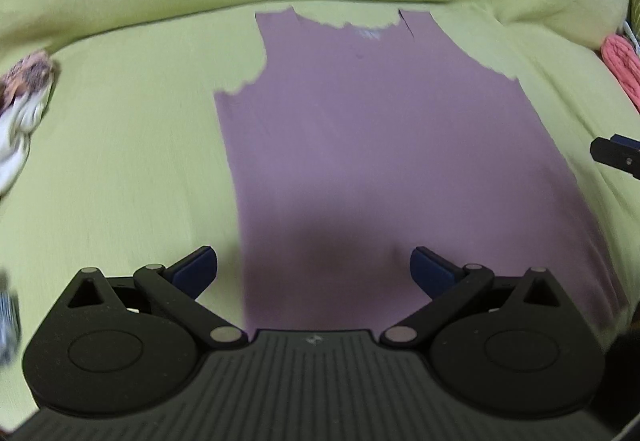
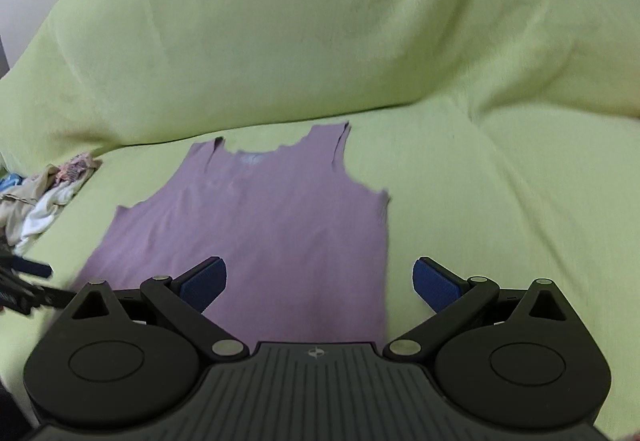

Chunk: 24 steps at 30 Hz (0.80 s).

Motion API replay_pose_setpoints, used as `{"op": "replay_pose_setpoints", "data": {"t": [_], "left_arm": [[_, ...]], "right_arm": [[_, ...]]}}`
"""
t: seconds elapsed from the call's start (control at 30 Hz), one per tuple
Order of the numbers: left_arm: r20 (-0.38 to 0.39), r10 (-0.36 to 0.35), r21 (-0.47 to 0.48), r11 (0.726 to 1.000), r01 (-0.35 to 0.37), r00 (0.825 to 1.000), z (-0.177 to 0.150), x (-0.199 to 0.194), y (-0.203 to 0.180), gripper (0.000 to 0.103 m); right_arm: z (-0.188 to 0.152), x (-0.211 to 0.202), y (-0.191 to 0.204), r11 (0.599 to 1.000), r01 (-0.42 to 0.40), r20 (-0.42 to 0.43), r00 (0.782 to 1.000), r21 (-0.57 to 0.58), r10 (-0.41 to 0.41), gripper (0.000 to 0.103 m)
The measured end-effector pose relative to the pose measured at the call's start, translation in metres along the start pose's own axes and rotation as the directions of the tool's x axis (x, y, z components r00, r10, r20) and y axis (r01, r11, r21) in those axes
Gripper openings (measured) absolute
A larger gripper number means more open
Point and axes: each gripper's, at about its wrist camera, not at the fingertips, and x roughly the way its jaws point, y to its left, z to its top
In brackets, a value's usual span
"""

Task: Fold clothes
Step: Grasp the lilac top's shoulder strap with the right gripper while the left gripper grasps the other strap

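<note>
Containers: not seen in either view, only cloth on cloth. Mauve sleeveless cotton top (image 1: pixel 384 145) spread flat, front up, on yellow-green fabric sofa cover (image 1: pixel 120 145), neckline toward the backrest, hem toward the cameras. Small pale label visible inside the neckline. Same top (image 2: pixel 256 225) seen in the right wrist view, lying left of centre on the seat.

Seat and backrest both wrapped in the same yellow-green cover, with soft folds where the seat meets the back. Heap of crumpled light-coloured clothes, white and beige with a patterned piece (image 2: pixel 44 197), resting on the seat to the left of the top, well apart from it. Coral-pink ribbed cloth (image 1: pixel 622 65) lying at the right edge of the seat in the left wrist view. Pale wall just visible in the upper left corner of the right wrist view. Both pictures a little blurred.

Left gripper (image 1: pixel 314 273) spread wide, blue pads apart, holding nothing, hovering over the hem area: one pad above the cover beside the left side edge of the top, the other above the mauve fabric. Right gripper (image 2: pixel 320 281) also spread wide and empty, one pad over the top, the other over the cover, the right side edge between them. Contact with the fabric cannot be told.
</note>
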Motion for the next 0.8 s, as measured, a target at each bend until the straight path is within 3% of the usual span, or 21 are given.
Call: {"op": "replay_pose_setpoints", "data": {"t": [0.2, 0.3, 0.37, 0.53, 0.7, 0.8], "left_arm": [[0.055, -0.066, 0.075, 0.995, 0.062, 0.996, 0.046, 0.022, 0.027, 0.102], [0.079, -0.1, 0.096, 0.991, 0.092, 0.992, 0.078, 0.042, 0.042, 0.094], [0.098, -0.121, 0.101, 0.989, 0.111, 0.988, 0.102, 0.057, 0.052, 0.092], [0.127, -0.153, 0.091, 0.986, 0.142, 0.98, 0.16, 0.098, 0.07, 0.065], [0.161, -0.201, 0.105, 0.977, 0.185, 0.966, 0.202, 0.136, 0.077, 0.062], [0.16, -0.222, 0.104, 0.973, 0.207, 0.962, 0.22, 0.16, 0.081, 0.061]], "right_arm": [[0.035, 0.047, -0.031, 0.996, -0.067, -0.024, 0.998, -0.054, 0.066, 0.094], [0.054, 0.072, -0.042, 0.99, -0.125, -0.035, 0.992, -0.064, 0.123, 0.09], [0.07, 0.088, -0.048, 0.982, -0.164, -0.041, 0.986, -0.092, 0.161, 0.082], [0.103, 0.133, -0.05, 0.967, -0.205, -0.052, 0.979, -0.149, 0.199, 0.068], [0.127, 0.179, -0.059, 0.964, -0.233, -0.064, 0.972, -0.131, 0.227, 0.055], [0.132, 0.198, -0.066, 0.963, -0.252, -0.066, 0.967, -0.096, 0.246, 0.037]]}}
